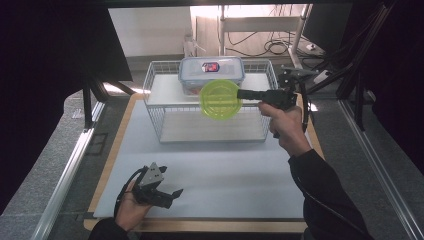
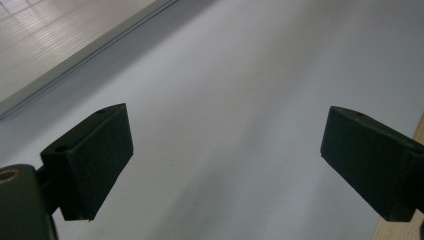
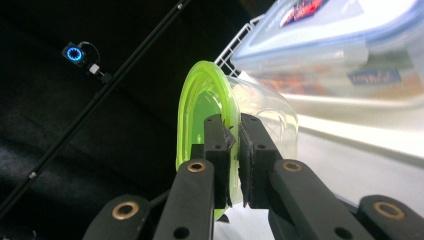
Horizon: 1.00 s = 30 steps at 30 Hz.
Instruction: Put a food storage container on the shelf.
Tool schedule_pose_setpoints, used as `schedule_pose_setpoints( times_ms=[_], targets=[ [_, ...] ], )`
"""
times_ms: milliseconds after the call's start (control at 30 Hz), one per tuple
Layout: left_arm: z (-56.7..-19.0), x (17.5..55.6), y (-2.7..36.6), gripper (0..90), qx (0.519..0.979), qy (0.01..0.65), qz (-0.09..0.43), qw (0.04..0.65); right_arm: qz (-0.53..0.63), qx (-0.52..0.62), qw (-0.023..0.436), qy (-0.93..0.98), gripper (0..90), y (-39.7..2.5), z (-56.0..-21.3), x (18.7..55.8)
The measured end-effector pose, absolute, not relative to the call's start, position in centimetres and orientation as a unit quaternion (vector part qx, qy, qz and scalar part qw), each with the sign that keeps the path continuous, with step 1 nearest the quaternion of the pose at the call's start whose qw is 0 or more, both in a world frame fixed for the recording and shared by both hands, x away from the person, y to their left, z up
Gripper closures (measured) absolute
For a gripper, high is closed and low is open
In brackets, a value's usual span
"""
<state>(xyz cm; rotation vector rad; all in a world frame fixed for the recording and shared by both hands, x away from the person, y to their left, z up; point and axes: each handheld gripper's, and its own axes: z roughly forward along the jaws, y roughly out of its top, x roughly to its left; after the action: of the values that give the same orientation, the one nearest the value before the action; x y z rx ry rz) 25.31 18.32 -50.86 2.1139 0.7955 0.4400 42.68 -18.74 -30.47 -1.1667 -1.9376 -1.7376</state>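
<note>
At the near edge of the white mat (image 1: 215, 175), the left gripper (image 1: 167, 196) rests low in the person's hand, jaws spread wide and empty. Farther out, the right gripper (image 1: 239, 93) pinches the rim of a round container with a green lid (image 1: 220, 99), holding it on edge in front of the wire basket (image 1: 150, 102). That thin rim grip looks risky: the container could pivot or slip free. Beyond, a swing could knock the blue-lidded box (image 1: 211, 72) on the shelf.
</note>
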Motion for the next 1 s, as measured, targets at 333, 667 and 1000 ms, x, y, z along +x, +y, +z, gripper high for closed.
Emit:
schedule_pose_setpoints(
  times_ms=[333,667,1000],
  targets=[
    [-50.8,25.3,18.3,6.6,0.838,0.315,0.175,0.41,-0.613,-0.419,0.13,-0.657,84.3,-18.4,-27.7,44.8],
    [-50.8,25.2,18.4,6.6,0.838,0.314,0.173,0.412,-0.614,-0.44,0.091,-0.649,84.3,-17.0,-25.4,48.1],
    [-50.9,25.3,18.5,6.7,0.838,0.313,0.168,0.414,-0.613,-0.463,0.097,-0.633,84.1,-15.2,-25.7,51.4]
  ],
)
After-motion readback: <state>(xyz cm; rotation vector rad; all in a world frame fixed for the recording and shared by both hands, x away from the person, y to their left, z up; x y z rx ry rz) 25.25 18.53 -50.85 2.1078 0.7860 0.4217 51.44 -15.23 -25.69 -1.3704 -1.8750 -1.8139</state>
